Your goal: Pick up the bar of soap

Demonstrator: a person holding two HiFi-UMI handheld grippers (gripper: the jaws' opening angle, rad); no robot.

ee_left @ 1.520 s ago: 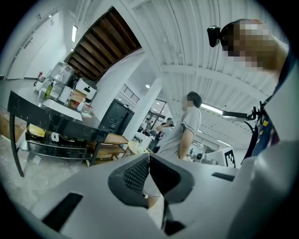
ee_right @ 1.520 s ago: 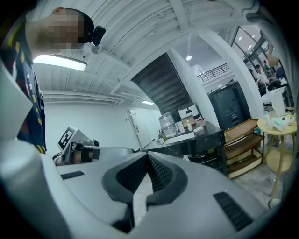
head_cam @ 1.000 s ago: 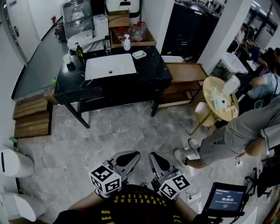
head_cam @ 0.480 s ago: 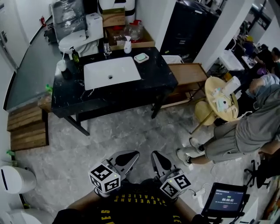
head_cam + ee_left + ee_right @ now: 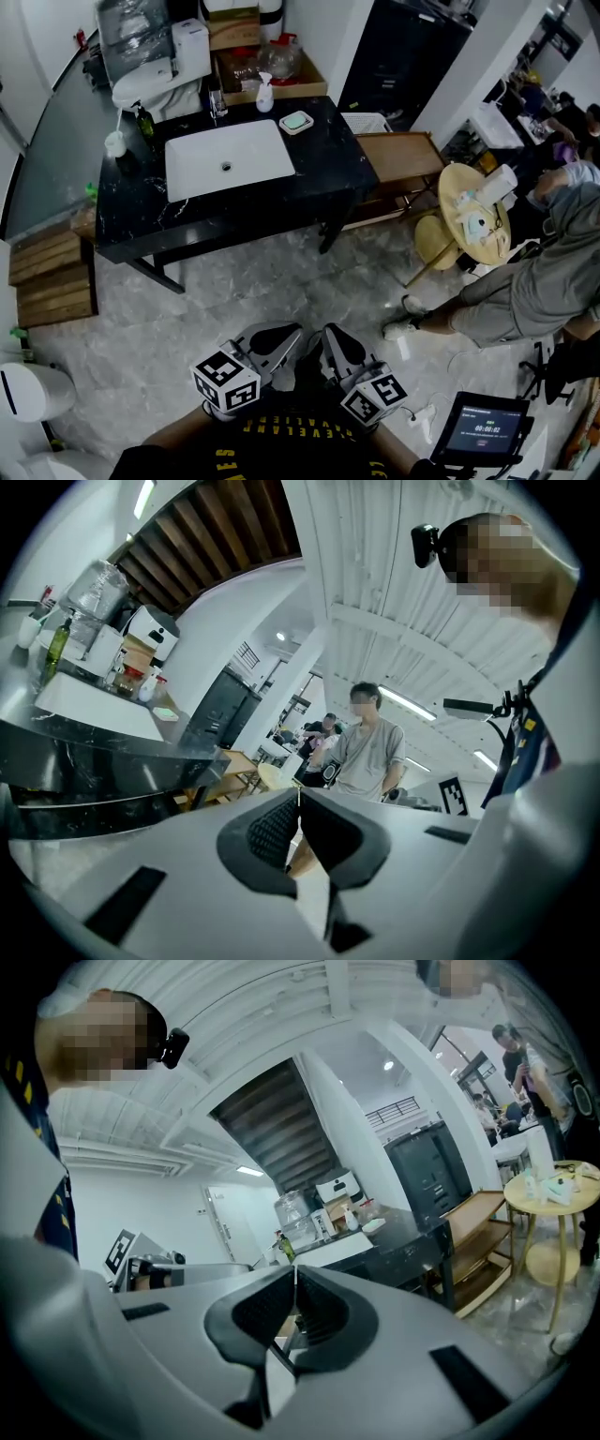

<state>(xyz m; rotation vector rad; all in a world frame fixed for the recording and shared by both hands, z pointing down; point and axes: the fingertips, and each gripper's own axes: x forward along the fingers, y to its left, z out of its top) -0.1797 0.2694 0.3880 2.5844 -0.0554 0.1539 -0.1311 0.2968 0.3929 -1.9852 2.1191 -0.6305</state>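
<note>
Left gripper (image 5: 284,332): jaws are pressing together, ribbed black pads meeting, nothing between them. Right gripper (image 5: 330,334): likewise closed tight and empty. Both are sitting side by side, close to the person's body, pointing forward, each carrying its marker cube (image 5: 225,380) at the rear. Bodies are smooth grey plastic; pads are dark and finely ridged.

Below the jaws: floor (image 5: 281,272) of pale grey, marble-veined tiles is spreading out ahead.

Well ahead of both grippers: a black, white-veined stone counter (image 5: 323,173) on dark legs is standing across the floor. A white rectangular sink basin (image 5: 230,159) is sitting sunk into its top. Bottles are lining its far edge, among them a white spray bottle (image 5: 265,92).

Bar of soap (image 5: 296,121): pale green, rounded rectangle, lying in a white dish on the counter, just beyond the basin's right far corner. It is lying well apart from both grippers, straight ahead, roughly in line with the gap between them. In the left gripper view it is showing left of the jaws; in the right gripper view, right of them.

Ahead and right of the right gripper: a slatted wooden shelf (image 5: 398,155) is butting against the counter, then a round yellow table (image 5: 459,187). A person in grey (image 5: 525,291) is bending nearby. Just right of the right gripper, a tablet screen (image 5: 483,427) is glowing. Ahead and left of the left gripper, wooden steps (image 5: 52,272) are resting by the wall.
</note>
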